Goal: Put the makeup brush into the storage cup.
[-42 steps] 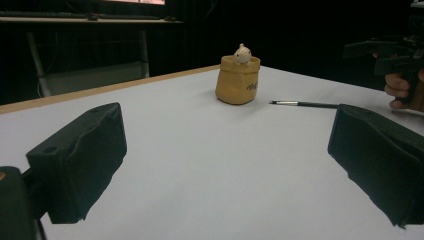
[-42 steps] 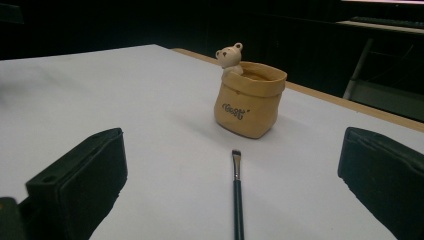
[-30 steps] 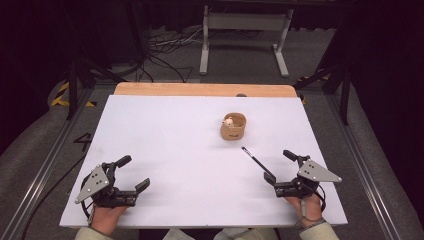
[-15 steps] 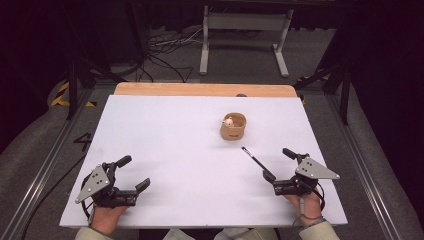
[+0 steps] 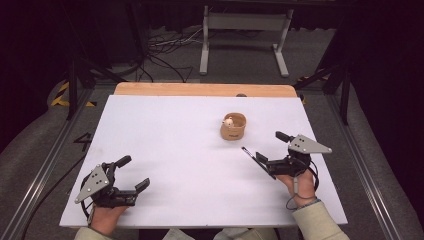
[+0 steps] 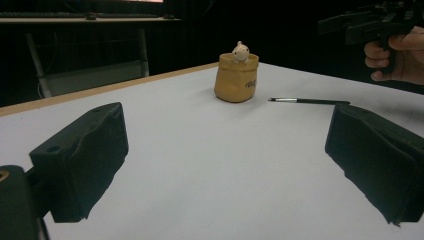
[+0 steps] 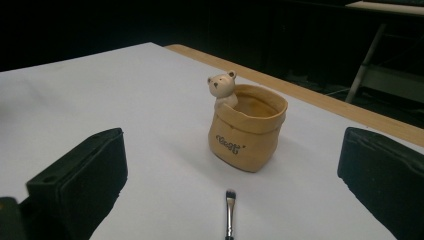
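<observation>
A small tan pot [image 5: 233,127] shaped like a sack, with a little bear figure on its rim, stands right of the white table's middle. A thin black brush [image 5: 248,152] lies on the table just in front of it, bristles toward the pot. My right gripper [image 5: 270,147] hovers open over the brush's handle end, jaws wide apart and holding nothing. In the right gripper view the pot [image 7: 246,129] and the brush tip [image 7: 230,210] lie between the open jaws [image 7: 232,182]. My left gripper [image 5: 135,171] rests open at the front left, far from the pot [image 6: 236,80] and the brush [image 6: 305,101].
The white table top [image 5: 165,130] has a wooden strip [image 5: 200,89] along its far edge. Beyond it stand a metal frame [image 5: 245,22] and floor cables. The other hand and its gripper [image 6: 370,22] show at the upper right of the left gripper view.
My right gripper has moved forward, away from the person, toward the brush and the pot, jaws still open. The left gripper, brush and pot have stayed put.
</observation>
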The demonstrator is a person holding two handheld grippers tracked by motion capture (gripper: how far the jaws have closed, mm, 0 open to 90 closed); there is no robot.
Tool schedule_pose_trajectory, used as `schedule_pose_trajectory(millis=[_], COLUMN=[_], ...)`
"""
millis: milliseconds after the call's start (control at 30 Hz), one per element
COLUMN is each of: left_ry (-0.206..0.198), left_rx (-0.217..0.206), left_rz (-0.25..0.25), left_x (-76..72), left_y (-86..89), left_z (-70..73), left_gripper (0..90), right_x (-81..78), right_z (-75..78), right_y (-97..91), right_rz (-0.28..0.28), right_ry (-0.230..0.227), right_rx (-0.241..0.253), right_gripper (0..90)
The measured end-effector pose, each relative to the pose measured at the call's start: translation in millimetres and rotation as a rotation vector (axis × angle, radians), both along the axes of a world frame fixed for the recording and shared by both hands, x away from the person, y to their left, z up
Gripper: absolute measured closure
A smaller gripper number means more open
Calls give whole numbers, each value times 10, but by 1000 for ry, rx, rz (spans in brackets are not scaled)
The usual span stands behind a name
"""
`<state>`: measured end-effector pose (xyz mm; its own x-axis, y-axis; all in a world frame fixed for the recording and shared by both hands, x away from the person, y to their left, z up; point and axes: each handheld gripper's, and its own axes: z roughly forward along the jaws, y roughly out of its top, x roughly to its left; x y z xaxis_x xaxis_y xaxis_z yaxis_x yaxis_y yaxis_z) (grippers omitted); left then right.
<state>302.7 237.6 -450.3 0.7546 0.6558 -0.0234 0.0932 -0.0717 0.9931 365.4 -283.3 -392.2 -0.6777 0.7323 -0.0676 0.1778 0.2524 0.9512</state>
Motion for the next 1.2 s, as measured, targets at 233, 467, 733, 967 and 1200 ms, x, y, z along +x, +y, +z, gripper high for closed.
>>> schedule_pose_trajectory(millis=[233, 467, 733, 967, 1200], left_ry=[4, 10, 18, 16, 27], left_rx=[7, 6, 8, 10, 9], left_rz=[-6, -14, -18, -18, -21], left_x=[-2, 5, 5, 8, 11], left_y=[-9, -10, -11, -14, -22], left_z=[0, -7, -7, -10, -17], left_gripper=[48, 61, 66, 67, 66], right_x=[116, 197, 363, 492, 610], right_z=[42, 156, 339, 388, 431], right_y=[62, 106, 172, 256, 306], right_rz=[-1, 3, 13, 22, 38], right_ry=[16, 33, 173, 258, 384], right_rx=[-29, -78, -249, -379, -476], right_gripper=[0, 0, 0, 10, 27])
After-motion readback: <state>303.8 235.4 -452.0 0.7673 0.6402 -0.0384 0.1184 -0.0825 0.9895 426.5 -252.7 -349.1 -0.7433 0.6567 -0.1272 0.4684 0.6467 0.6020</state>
